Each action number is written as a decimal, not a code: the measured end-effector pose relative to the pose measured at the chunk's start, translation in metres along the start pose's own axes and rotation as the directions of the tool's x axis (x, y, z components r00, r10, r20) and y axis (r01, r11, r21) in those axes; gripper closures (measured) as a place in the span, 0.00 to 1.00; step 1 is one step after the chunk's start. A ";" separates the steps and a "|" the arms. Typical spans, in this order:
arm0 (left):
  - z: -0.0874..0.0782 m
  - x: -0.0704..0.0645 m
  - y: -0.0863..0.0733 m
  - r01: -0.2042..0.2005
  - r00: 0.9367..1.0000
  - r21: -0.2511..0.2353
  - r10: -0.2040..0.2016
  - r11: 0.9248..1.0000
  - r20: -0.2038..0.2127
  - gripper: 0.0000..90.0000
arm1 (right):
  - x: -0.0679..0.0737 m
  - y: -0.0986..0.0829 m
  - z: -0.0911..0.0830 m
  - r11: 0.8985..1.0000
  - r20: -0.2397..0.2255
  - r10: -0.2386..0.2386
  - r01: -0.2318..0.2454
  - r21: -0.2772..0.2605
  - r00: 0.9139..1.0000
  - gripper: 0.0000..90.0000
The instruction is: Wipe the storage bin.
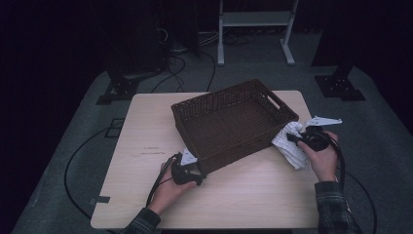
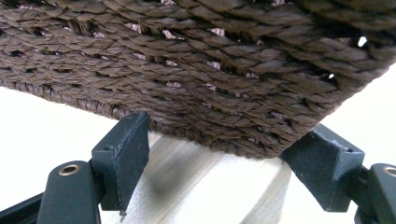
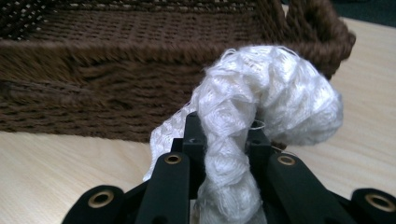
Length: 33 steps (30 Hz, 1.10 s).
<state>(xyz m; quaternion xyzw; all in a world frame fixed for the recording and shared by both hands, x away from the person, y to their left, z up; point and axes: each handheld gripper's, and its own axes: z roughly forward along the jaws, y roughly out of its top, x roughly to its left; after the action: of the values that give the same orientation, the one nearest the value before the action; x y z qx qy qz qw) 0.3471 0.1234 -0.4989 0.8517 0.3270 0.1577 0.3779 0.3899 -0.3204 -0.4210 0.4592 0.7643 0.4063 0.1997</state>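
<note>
A dark brown wicker basket (image 1: 229, 100) sits on the light wooden table (image 1: 146, 126), turned at an angle, with nothing inside it. My left gripper (image 1: 195, 171) is open at the basket's near corner (image 2: 261, 140), one jaw on each side of that corner. My right gripper (image 1: 296, 139) is shut on a white knitted cloth (image 1: 291, 148) just outside the basket's right wall. In the right gripper view the cloth (image 3: 261, 107) bulges up from between the jaws and droops in front of the basket wall (image 3: 93, 93).
The table edge runs close behind the basket's handle end (image 1: 275, 100). Bare table lies left of the basket and in front of it. Beyond the table are a dark floor, cables (image 1: 175, 73) and a white stand (image 1: 253, 29).
</note>
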 end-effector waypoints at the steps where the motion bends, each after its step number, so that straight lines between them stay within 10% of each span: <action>1: 0.000 0.000 0.000 -0.001 1.000 0.000 0.001 1.000 0.000 0.26 | 0.001 0.001 -0.002 1.000 -0.001 -0.006 0.005 -0.008 1.000 0.84; 33: 0.000 0.000 0.000 -0.004 1.000 0.003 0.004 1.000 0.001 0.26 | 0.007 -0.012 0.027 0.995 -0.021 -0.021 0.023 0.095 1.000 0.84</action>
<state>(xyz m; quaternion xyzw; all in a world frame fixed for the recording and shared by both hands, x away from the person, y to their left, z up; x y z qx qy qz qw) 0.3472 0.1237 -0.4988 0.8530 0.3252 0.1578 0.3765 0.3988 -0.3055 -0.4462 0.4557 0.7896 0.3719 0.1746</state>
